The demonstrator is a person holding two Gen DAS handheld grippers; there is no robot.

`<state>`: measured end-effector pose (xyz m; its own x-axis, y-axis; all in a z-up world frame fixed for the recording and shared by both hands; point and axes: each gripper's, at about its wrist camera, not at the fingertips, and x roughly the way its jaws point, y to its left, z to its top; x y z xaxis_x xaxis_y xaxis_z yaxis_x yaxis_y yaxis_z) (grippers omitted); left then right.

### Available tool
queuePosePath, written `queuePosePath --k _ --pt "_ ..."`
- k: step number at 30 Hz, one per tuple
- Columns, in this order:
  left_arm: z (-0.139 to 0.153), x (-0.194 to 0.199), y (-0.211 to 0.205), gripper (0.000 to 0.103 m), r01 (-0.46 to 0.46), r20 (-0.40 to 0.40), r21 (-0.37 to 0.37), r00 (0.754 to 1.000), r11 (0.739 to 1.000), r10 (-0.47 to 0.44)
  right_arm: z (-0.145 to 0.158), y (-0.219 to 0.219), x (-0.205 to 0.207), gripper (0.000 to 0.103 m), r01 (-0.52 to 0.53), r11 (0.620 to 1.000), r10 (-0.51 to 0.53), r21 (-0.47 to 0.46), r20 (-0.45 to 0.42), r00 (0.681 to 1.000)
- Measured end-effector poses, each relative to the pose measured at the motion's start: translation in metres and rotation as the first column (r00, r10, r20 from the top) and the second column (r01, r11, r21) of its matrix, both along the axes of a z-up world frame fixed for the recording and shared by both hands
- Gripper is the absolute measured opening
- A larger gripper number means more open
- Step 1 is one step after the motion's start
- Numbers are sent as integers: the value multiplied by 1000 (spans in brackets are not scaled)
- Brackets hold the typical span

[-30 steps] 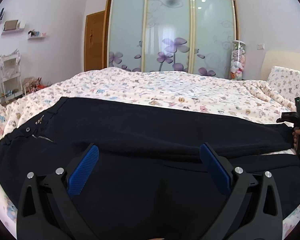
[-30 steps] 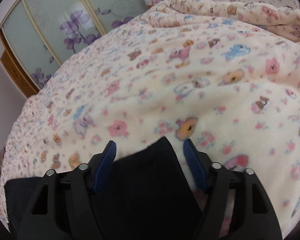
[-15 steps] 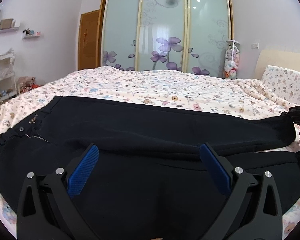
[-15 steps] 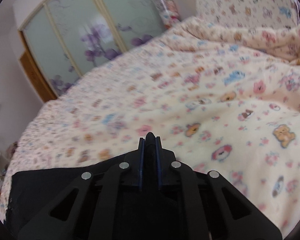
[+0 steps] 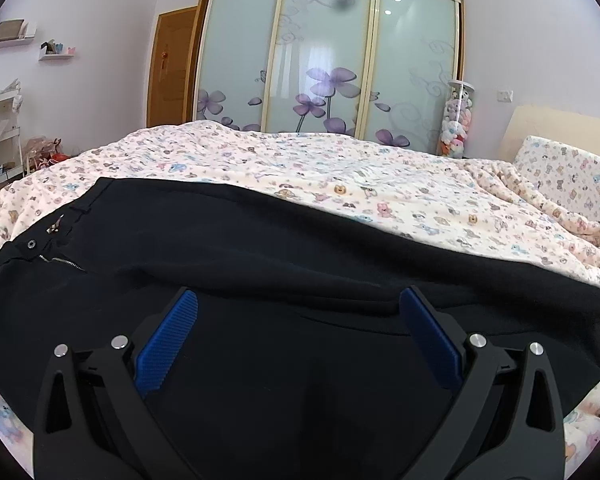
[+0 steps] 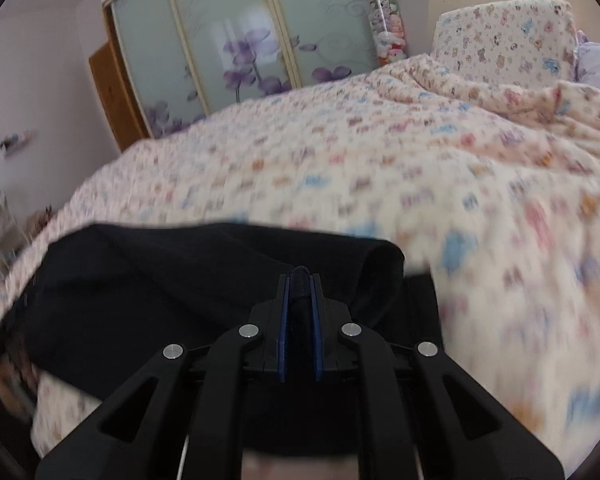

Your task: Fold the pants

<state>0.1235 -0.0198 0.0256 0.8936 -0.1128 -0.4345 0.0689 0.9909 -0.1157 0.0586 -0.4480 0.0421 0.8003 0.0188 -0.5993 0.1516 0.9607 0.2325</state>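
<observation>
Black pants (image 5: 260,264) lie across the bed, waistband with button and zipper at the left, legs running right. My left gripper (image 5: 298,320) is open and hovers low over the middle of the pants, blue pads wide apart. My right gripper (image 6: 299,280) is shut on the hem end of the far leg of the pants (image 6: 172,280) and holds it lifted off the bed, the cloth draped back toward the left. The near leg lies under it.
The bed has a pale quilt with a bear print (image 5: 380,176). A pillow (image 6: 500,40) and headboard are at the right. A glass wardrobe with purple flowers (image 5: 320,60) stands behind the bed. Shelves and a rack (image 5: 0,140) are at the far left.
My right gripper closed on the hem of the far pant leg, then lifted it and carried it leftward. It has left the left wrist view. The left gripper stayed open over the pants.
</observation>
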Motion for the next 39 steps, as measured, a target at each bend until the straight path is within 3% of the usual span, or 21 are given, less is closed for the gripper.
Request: queuePosePath --k 3,8,9,11,14,17,18,19,20,21,22,24,28,32,39 --pt "4 -1 5 101 -11 8 -24 1000 1000 11 -15 14 -23 10 19 1000 -19 -15 -57 998" --pt "5 -1 8 101 -1 -1 -36 1000 999 1 -32 33 -22 13 39 996 -53 -82 -178 983" --pt "4 0 7 101 13 -15 -37 1000 999 -14 -31 34 -21 19 56 996 -70 -75 -199 978" --pt "2 3 5 101 38 -43 -38 998 999 -40 -28 34 -25 44 82 995 -90 -48 -219 971" --pt "-1 7 3 101 66 -74 -53 995 996 -70 -17 34 -42 51 126 989 -112 78 -167 980" --pt "-3 9 3 101 67 -96 -65 993 996 -73 -17 24 -55 51 173 909 -135 378 -124 983" --pt "-4 9 5 101 59 -100 -66 993 996 -65 -26 17 -57 51 193 831 -142 522 -138 980" --pt "-4 9 6 101 54 -101 -71 993 996 -61 -34 15 -57 51 212 771 -145 600 -158 977" --pt "-4 10 7 101 50 -105 -78 993 996 -59 -39 14 -56 50 227 726 -148 649 -176 973" --pt "-5 11 9 101 44 -111 -91 992 995 -54 -48 13 -55 50 251 656 -153 712 -200 968" --pt "-5 11 11 101 40 -115 -103 992 994 -51 -53 13 -55 50 261 616 -156 743 -210 965" --pt "-6 13 16 101 35 -126 -132 991 991 -52 -56 16 -54 50 275 577 -167 769 -219 961" --pt "-7 15 20 101 31 -137 -177 989 984 -56 -60 23 -43 50 301 538 -183 787 -240 953" --pt "-4 12 19 101 30 -119 -148 992 989 -48 -74 21 -32 50 377 506 -220 776 -307 926" --pt "-3 11 17 101 35 -121 -152 991 988 -54 -94 18 -38 50 450 388 -275 805 -365 890"
